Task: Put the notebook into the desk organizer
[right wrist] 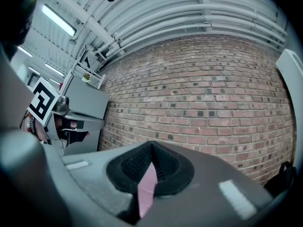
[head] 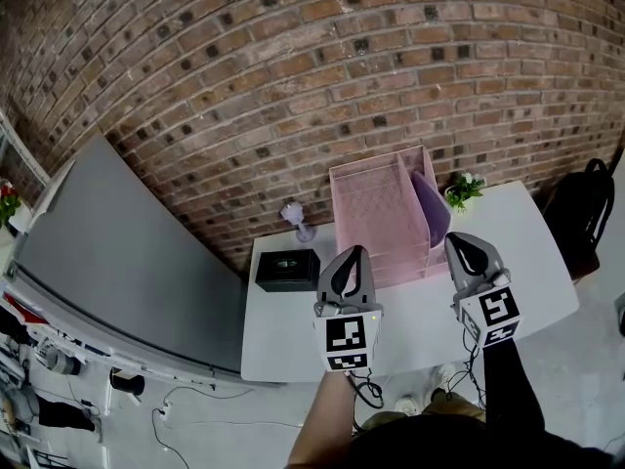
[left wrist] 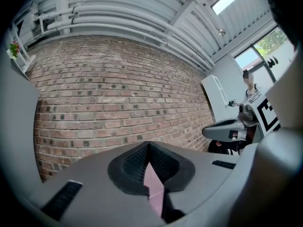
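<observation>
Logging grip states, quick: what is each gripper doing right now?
Left gripper: closed, holding nothing.
Right gripper: closed, holding nothing.

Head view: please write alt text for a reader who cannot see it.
A purple notebook stands inside a pink desk organizer on a white table by a brick wall. In front, the left gripper and right gripper hover, shut and empty.
</observation>
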Action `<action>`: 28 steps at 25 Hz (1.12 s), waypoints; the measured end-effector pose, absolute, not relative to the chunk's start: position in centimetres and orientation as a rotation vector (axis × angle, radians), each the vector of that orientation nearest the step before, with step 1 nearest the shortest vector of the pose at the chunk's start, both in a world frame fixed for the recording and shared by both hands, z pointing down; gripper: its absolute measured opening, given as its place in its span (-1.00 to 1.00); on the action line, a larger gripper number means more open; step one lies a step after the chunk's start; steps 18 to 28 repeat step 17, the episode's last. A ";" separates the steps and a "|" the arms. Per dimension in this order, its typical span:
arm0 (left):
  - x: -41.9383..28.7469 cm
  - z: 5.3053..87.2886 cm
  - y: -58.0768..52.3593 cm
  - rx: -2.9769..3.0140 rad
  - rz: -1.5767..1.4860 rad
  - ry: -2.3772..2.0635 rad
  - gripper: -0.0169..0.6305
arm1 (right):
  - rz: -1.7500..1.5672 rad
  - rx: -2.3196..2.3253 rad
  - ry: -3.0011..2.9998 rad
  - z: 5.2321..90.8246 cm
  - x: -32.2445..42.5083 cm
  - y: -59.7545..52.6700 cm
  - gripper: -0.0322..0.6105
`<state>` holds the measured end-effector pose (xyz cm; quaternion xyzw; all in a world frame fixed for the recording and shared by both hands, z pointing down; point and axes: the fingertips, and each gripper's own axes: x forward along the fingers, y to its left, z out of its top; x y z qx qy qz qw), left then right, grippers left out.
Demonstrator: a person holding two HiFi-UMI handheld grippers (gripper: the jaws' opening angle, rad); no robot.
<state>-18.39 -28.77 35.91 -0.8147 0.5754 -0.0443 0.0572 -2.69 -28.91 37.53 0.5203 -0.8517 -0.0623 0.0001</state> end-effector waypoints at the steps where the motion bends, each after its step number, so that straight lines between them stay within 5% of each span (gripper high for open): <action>1: -18.4 35.9 -28.7 -2.470 -0.135 1.745 -0.92 | -0.196 1.638 -2.676 37.5 -2.6 -28.8 -0.90; 28: -18.4 36.7 -28.1 -2.485 -0.125 1.772 -0.92 | -0.209 1.638 -2.680 37.4 -2.6 -28.1 -0.90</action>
